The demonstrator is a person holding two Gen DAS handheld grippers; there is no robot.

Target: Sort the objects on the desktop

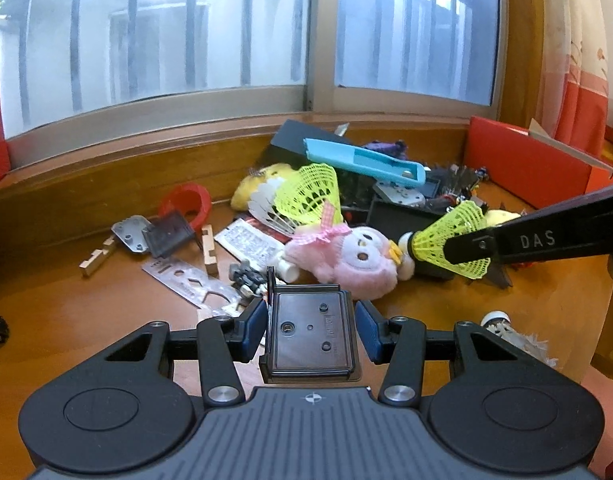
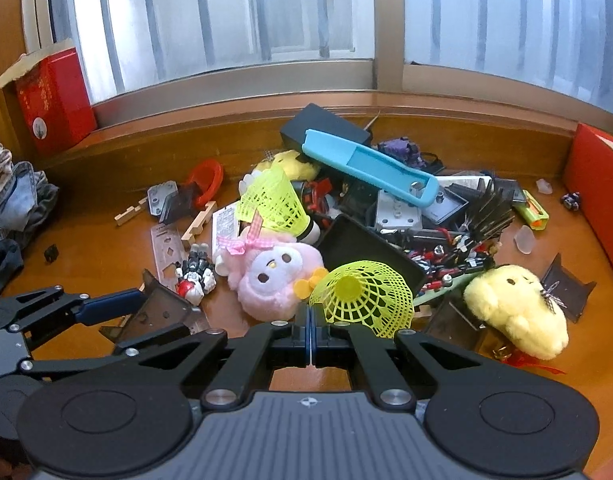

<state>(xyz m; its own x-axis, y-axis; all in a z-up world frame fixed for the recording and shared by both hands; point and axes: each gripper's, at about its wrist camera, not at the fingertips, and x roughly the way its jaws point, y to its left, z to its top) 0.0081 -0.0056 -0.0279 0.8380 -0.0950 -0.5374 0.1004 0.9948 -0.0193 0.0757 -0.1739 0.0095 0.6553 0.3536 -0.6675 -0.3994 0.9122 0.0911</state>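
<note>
We've got the left gripper clamped on a dark plastic tray, and the right gripper pinched together on a yellow shuttlecock.

Bare wooden desktop left of toy pile
</note>
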